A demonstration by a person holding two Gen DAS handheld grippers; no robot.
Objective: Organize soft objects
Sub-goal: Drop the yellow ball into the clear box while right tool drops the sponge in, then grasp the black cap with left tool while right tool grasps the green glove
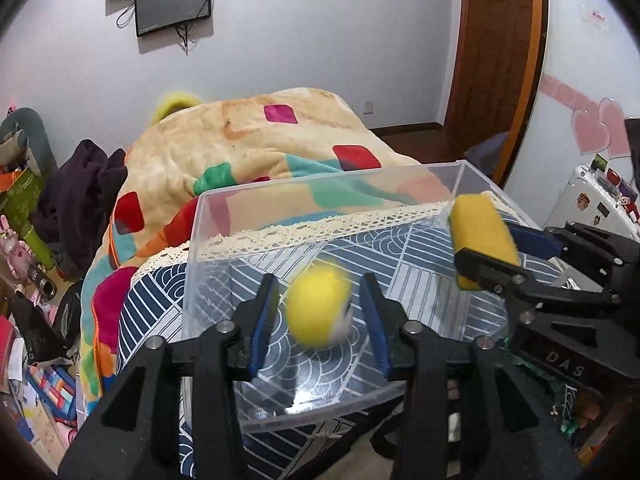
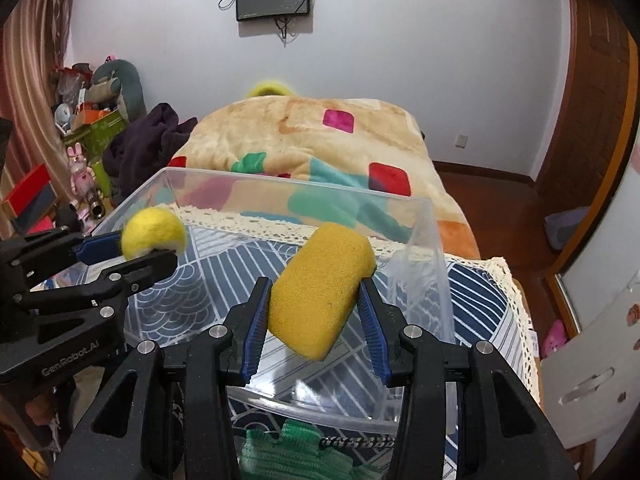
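A clear plastic bin [image 1: 280, 200] [image 2: 424, 248] stands on a blue-and-white patterned cloth. My left gripper [image 1: 320, 308] [image 2: 150, 246] is over the bin with its jaws apart; a yellow felt ball [image 1: 318, 308] [image 2: 154, 232] is blurred between them and touches neither pad. My right gripper [image 2: 316, 308] [image 1: 490, 252] is over the bin's right side. A yellow sponge [image 2: 320, 288] [image 1: 482, 236] sits tilted between its blue pads, with gaps showing at both sides.
A colourful blanket [image 1: 260, 144] covers the bed behind the bin. Green knitted cloth [image 2: 296, 456] lies under the bin's near edge. Dark clothes [image 1: 76, 196] and toy clutter fill the left; a door [image 1: 492, 40] stands at right.
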